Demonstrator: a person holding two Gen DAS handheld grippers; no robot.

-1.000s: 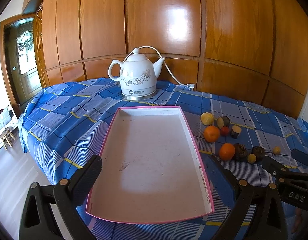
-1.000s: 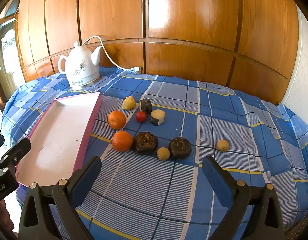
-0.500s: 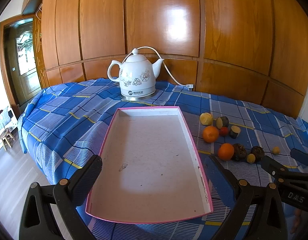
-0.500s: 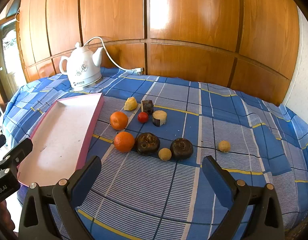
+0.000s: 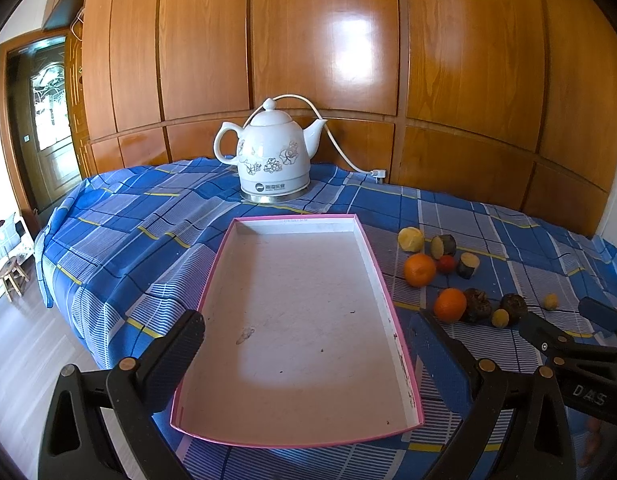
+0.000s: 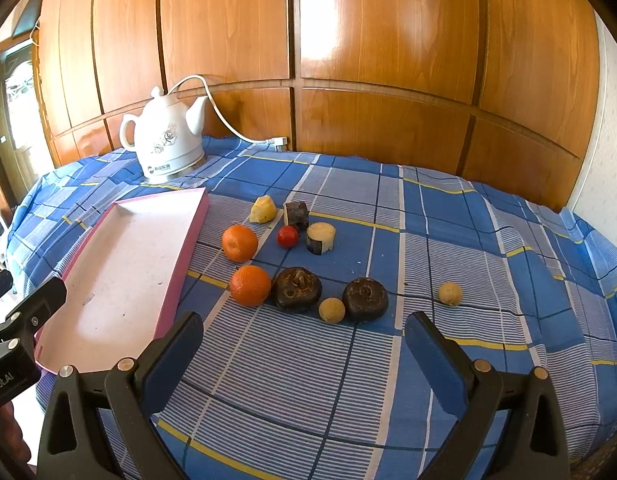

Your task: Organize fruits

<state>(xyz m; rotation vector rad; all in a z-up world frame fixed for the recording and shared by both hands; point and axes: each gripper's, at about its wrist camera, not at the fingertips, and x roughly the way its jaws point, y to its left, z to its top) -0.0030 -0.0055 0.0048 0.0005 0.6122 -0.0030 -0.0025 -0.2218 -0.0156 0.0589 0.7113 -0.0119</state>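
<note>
A shallow pink-rimmed tray (image 5: 388, 308) (image 6: 188, 236) lies bare on the blue checked cloth. To its right sit loose fruits: two oranges (image 6: 250, 285) (image 6: 239, 242) (image 5: 450, 304), a red cherry tomato (image 6: 287, 236), two dark round fruits (image 6: 297, 289) (image 6: 365, 299), small yellow balls (image 6: 331, 310) (image 6: 450, 293), a yellow piece (image 6: 263, 209) and cut dark pieces (image 6: 320, 237). My left gripper (image 5: 304, 350) hangs open over the tray's near end. My right gripper (image 6: 304, 346) hangs open just short of the fruit row, holding nothing.
A white ceramic kettle (image 5: 272, 160) (image 6: 166, 142) with a cord stands at the back by the wooden wall panels (image 5: 328, 60). The table edge falls away on the left toward the floor, a small stool (image 5: 12, 280) and a door (image 5: 48, 120).
Both views have drawn back or risen slightly, so the fruits and tray look a little farther away. Nothing was grasped or moved.
</note>
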